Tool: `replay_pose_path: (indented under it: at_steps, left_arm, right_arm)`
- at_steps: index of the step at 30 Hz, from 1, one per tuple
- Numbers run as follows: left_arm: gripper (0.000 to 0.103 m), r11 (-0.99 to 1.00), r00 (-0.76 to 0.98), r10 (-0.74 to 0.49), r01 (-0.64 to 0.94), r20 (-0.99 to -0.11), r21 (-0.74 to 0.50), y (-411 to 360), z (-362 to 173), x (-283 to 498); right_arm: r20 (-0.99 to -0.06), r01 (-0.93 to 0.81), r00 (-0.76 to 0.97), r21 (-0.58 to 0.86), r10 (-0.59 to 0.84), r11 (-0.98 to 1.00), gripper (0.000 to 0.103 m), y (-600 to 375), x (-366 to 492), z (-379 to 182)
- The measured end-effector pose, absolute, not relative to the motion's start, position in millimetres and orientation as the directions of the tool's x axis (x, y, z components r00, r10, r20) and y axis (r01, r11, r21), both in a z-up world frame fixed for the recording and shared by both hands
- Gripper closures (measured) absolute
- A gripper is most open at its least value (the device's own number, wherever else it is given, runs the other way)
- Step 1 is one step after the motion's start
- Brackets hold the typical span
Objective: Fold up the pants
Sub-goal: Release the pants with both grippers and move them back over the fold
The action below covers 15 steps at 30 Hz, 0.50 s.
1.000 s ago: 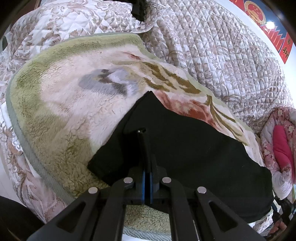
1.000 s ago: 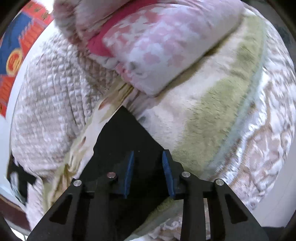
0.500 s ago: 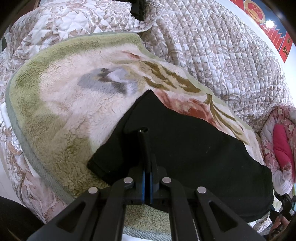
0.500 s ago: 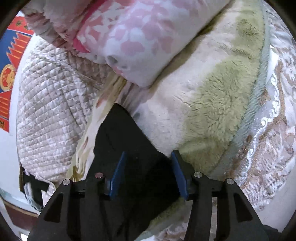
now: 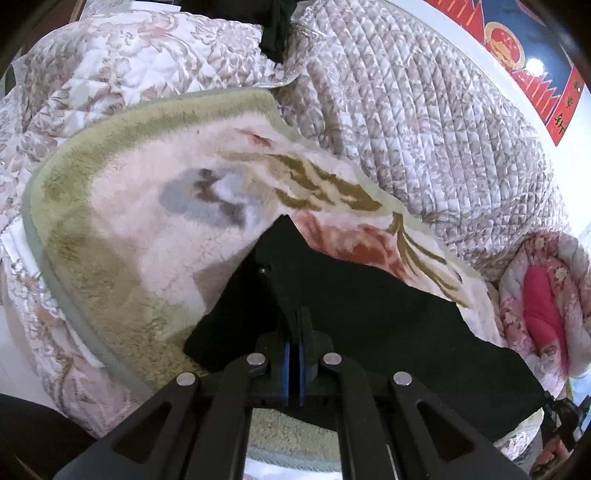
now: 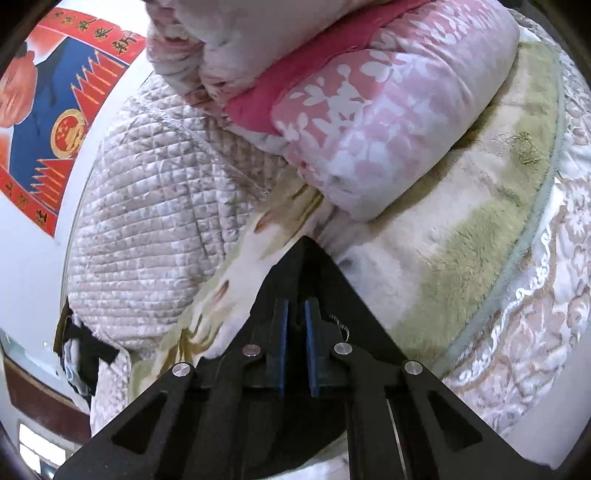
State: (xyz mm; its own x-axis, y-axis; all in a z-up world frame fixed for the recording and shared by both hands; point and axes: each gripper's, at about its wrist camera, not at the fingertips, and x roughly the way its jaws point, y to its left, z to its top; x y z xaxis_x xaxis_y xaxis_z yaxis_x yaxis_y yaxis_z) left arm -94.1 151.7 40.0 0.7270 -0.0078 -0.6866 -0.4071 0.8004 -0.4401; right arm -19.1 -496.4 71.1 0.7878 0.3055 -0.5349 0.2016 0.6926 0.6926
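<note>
Black pants (image 5: 369,332) lie spread across a fluffy cream and green blanket (image 5: 129,221) on a bed. My left gripper (image 5: 295,317) is shut on a pinch of the cloth near one end, and the fabric rises in a ridge into the blue pads. In the right wrist view the pants (image 6: 303,266) form a dark tent-shaped peak over the blanket (image 6: 443,258). My right gripper (image 6: 296,306) has its jaws closing, with black cloth pressed between the pads. The stretch of pants under both grippers is hidden.
A quilted beige cover (image 5: 406,129) runs behind the blanket. A rolled pink floral quilt (image 6: 369,129) lies just beyond the pants' right end. A dark garment (image 5: 275,22) sits at the back. A red and blue poster (image 6: 55,110) hangs on the wall.
The right jaws spread wide over the pants' edge, then closed on it and rose, drawing the cloth up into a peak. The left gripper stayed shut and lifted its pinch a little.
</note>
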Motion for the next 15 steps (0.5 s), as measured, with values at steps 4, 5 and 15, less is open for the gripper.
replay_pose_path:
  at_steps: [4,5,15]
  left_arm:
    - [0.099,0.795,0.717,0.007,-0.427,-0.697,-0.431,156.5,36.3,-98.2]
    - [0.099,0.79,0.706,0.005,-0.436,-0.708,-0.43,158.8,32.3,-97.4]
    - [0.094,0.822,0.63,0.104,-0.49,-0.769,-0.29,151.9,32.4,-98.9]
  right_arm:
    - [-0.578,0.269,0.77,0.68,0.272,0.682,0.095,-505.7,-25.3,52.7]
    - [-0.597,0.297,0.754,0.681,0.274,0.669,0.095,-509.9,-24.7,44.6]
    - [-0.705,0.381,0.701,0.498,0.108,0.779,0.087,-499.4,-25.4,54.5]
